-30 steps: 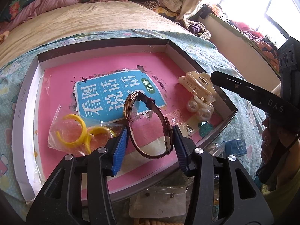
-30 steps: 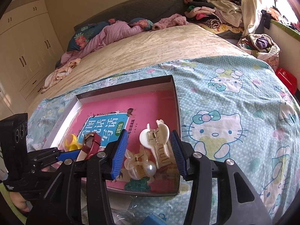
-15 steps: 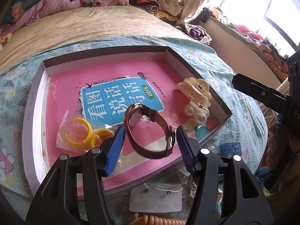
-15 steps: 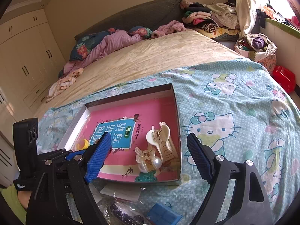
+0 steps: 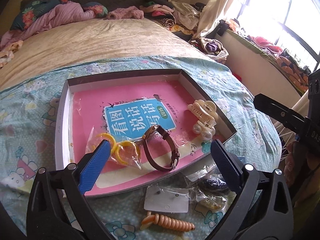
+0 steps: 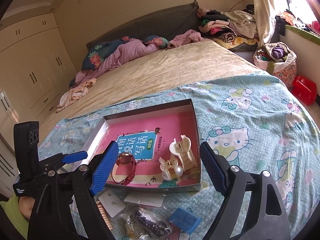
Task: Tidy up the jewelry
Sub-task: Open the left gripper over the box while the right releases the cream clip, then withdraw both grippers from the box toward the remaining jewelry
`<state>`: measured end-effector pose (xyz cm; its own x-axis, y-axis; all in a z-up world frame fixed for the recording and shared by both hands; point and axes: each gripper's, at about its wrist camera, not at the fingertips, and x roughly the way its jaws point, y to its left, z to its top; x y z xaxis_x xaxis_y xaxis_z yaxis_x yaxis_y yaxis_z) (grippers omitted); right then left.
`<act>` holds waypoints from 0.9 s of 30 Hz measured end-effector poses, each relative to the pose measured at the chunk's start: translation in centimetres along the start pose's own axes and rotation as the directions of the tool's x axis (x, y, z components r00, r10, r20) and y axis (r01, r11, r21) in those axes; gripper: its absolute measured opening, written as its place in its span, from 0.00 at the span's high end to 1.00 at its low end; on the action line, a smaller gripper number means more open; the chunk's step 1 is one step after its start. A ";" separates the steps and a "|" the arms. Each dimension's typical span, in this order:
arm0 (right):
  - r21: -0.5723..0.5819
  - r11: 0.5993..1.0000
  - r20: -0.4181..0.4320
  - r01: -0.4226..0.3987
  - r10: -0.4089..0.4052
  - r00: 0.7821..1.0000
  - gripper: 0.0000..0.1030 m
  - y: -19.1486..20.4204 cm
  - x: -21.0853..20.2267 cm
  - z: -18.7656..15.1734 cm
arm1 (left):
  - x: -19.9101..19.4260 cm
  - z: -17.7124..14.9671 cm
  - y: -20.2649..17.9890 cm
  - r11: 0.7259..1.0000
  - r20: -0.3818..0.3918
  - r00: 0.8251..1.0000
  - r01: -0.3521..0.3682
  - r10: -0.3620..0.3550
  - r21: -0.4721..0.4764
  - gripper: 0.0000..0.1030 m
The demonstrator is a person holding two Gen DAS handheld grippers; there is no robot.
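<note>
On the bed w/ a cartoon-cat sheet (image 6: 250, 124) sits a shallow box (image 5: 64, 124), its floor lined by a pink booklet (image 5: 140, 118). Inside: a brown-strap watch (image 5: 160, 152) lying on its side near the front edge, two yellow rings in a clear bag (image 5: 120, 150) just left of it, touching the bag's edge, and two cream hair claws (image 5: 204, 118) in the right front corner, one w/ pearl beads.

Left gripper (image 5: 160, 166) hovers above the box front, jaws spread very wide after just opening further; the watch lies between the blue pads in view but neither pad touches it, so nothing is held.

Right gripper (image 6: 156, 168) also hangs over the box front, jaws wide apart and recently opened; the hair claws sit below, between the pads, not gripped.

Outside the box, on the sheet nearest the cameras: earring cards (image 5: 167, 200), a peach spiral hair tie (image 5: 170, 223), a bag of dark beads (image 6: 148, 222) and a small blue case (image 6: 185, 219).
</note>
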<state>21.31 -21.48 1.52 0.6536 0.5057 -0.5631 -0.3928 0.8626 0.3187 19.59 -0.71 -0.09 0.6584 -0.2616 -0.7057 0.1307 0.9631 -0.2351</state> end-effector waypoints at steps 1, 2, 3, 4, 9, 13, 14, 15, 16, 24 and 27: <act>-0.002 1.000 0.004 -0.003 0.003 1.000 0.20 0.2 -0.2 0.0 | -0.3 0.0 0.0 1.000 0.005 1.000 -0.002 0.002 -0.003 0.09; -0.002 1.000 0.008 -0.005 0.005 1.000 0.20 0.3 -0.4 0.1 | -0.6 0.0 0.0 1.000 0.010 1.000 -0.005 0.005 -0.002 0.09; -0.003 1.000 0.011 -0.007 0.007 1.000 0.15 0.4 -0.7 0.1 | -0.8 -0.1 0.0 1.000 0.014 1.000 -0.007 0.007 0.001 0.09; -0.003 1.000 0.020 -0.005 0.005 1.000 0.09 0.6 -1.0 0.1 | -1.1 -0.1 -0.1 1.000 0.017 1.000 -0.007 0.007 0.003 0.09; -0.008 1.000 0.048 -0.009 0.009 0.999 0.09 1.0 -2.4 0.3 | -2.4 -0.4 0.0 1.000 0.036 0.999 -0.008 0.008 -0.003 0.09; -0.016 1.000 0.061 -0.009 0.010 0.998 0.09 1.5 -3.4 0.4 | -3.3 -0.6 0.1 1.000 0.046 0.999 -0.012 0.012 -0.007 0.09; -0.019 1.000 0.064 -0.009 0.010 0.998 0.09 1.7 -3.7 0.3 | -3.4 -0.7 0.1 1.000 0.049 0.999 -0.014 0.014 -0.006 0.09; -0.022 1.000 0.066 -0.009 0.010 0.998 0.09 1.9 -3.9 0.3 | -3.6 -0.7 0.2 1.000 0.050 0.999 -0.014 0.015 -0.008 0.09; -0.023 1.000 0.068 -0.009 0.011 0.998 0.09 2.0 -4.1 0.2 | -3.7 -0.8 0.2 1.000 0.050 0.999 -0.013 0.014 -0.011 0.09; -0.034 0.999 0.072 -0.002 0.004 0.997 0.09 2.3 -5.5 -0.2 | -4.9 -1.6 0.1 1.000 0.064 0.998 -0.017 0.018 -0.008 0.09; -0.034 0.999 0.072 0.002 0.001 0.997 0.09 2.4 -5.9 -0.5 | -5.4 -1.9 0.0 1.000 0.067 0.998 -0.014 0.015 -0.008 0.09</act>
<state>16.17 -22.47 5.24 0.6979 0.5060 -0.5068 -0.4136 0.8625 0.2915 14.62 0.57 2.39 0.7084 -0.2428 -0.6628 0.1152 0.9662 -0.2307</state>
